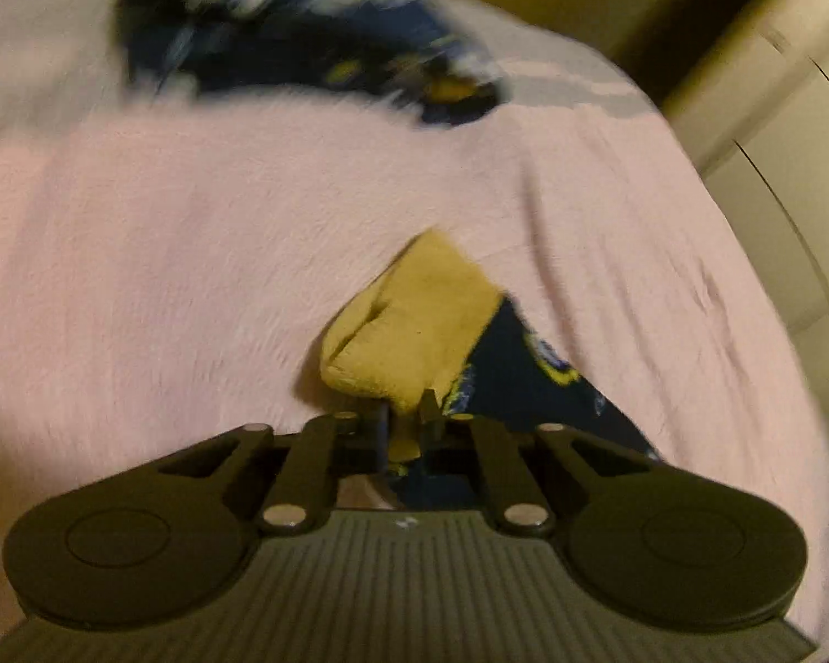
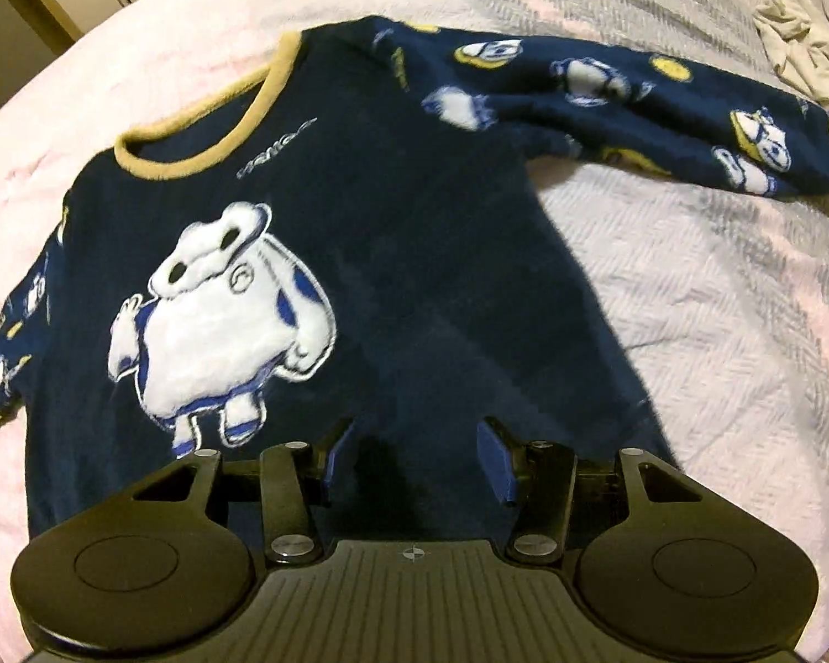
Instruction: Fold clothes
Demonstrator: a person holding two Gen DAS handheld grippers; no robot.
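left tongs [image 1: 406, 414]: clamped on yellow sleeve cuff [image 1: 409, 320]
right tongs [image 2: 417, 458]: jaws apart, empty, over sweater [image 2: 392, 254] hem
axis: collar [image 2: 204, 121] far, hem nearest right tongs

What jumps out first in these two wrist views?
In the right wrist view, the navy fleece top spread flat on the pink bedcover, with a big white cartoon figure on its chest, left of centre. The right gripper hovers open over its lower hem. In the left wrist view, the left gripper is shut on the yellow cuff of a sleeve.
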